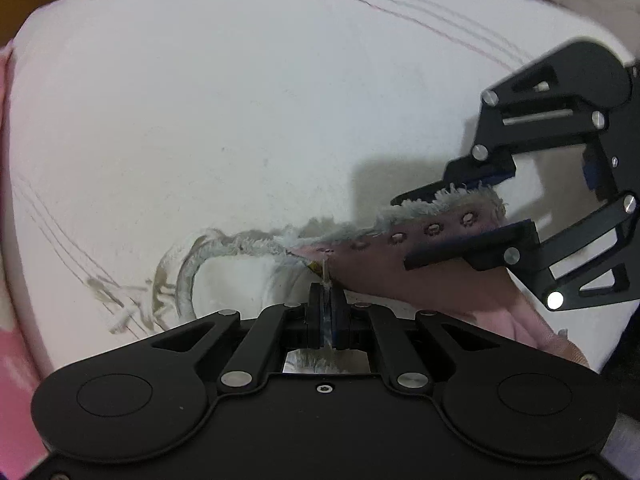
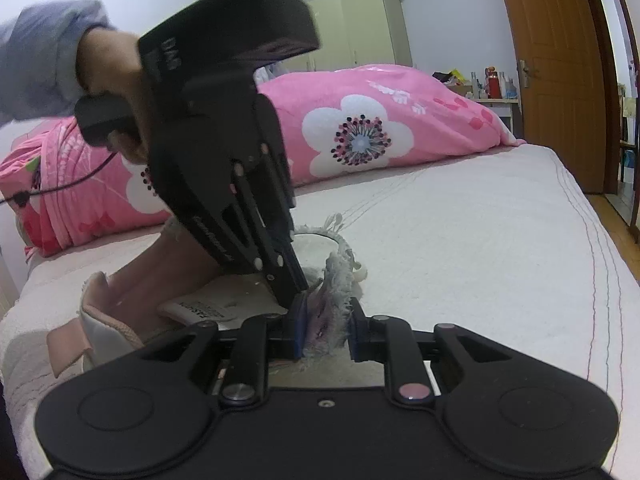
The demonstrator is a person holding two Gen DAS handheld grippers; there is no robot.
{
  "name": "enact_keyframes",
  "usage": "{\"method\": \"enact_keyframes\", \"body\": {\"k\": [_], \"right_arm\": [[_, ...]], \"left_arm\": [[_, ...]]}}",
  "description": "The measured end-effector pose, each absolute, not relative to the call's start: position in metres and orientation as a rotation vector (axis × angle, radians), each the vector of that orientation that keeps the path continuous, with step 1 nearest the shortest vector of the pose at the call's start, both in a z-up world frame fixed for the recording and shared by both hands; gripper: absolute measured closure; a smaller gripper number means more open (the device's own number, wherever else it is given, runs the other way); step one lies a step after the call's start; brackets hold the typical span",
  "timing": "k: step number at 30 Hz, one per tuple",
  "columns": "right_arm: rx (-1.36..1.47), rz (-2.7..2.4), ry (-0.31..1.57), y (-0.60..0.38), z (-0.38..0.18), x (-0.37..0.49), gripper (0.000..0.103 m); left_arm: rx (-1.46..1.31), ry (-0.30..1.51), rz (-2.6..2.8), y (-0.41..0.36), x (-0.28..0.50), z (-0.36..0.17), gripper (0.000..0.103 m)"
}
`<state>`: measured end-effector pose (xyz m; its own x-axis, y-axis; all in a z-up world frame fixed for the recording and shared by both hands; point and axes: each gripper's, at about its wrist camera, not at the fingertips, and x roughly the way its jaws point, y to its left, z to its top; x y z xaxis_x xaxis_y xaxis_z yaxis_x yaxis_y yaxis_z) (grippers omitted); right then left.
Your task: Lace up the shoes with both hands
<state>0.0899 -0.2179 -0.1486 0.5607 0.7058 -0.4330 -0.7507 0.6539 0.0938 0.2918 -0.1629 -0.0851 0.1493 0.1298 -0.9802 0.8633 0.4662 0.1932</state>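
A: Left gripper (image 1: 328,300) clamped tight on the lace tip (image 1: 326,274), just before the lowest eyelet, ready to thread

B: Right gripper (image 1: 460,220) pinches the shoe (image 1: 400,248)'s frayed eyelet flap (image 2: 328,320), steadying it, I think; bare bedsheet (image 1: 240,100) beyond, plenty of room

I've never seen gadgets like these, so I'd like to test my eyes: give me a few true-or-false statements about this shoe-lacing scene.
1. The left gripper is shut on a lace tip. True.
2. The right gripper holds the shoe's eyelet flap. True.
3. The shoe sits on a wooden floor. False: it lies on a white bed.
4. The blanket behind is plain blue. False: it is pink with white flowers.
5. The left gripper points steeply down. True.
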Motion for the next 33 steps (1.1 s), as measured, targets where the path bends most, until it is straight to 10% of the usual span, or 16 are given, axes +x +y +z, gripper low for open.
{"method": "enact_keyframes", "body": {"k": [33], "right_arm": [[-0.115,0.865,0.432,-0.222,-0.15,0.083,0.086]], "left_arm": [[0.832,1.214,-0.685,-0.152,0.285,-0.091,0.1]]}}
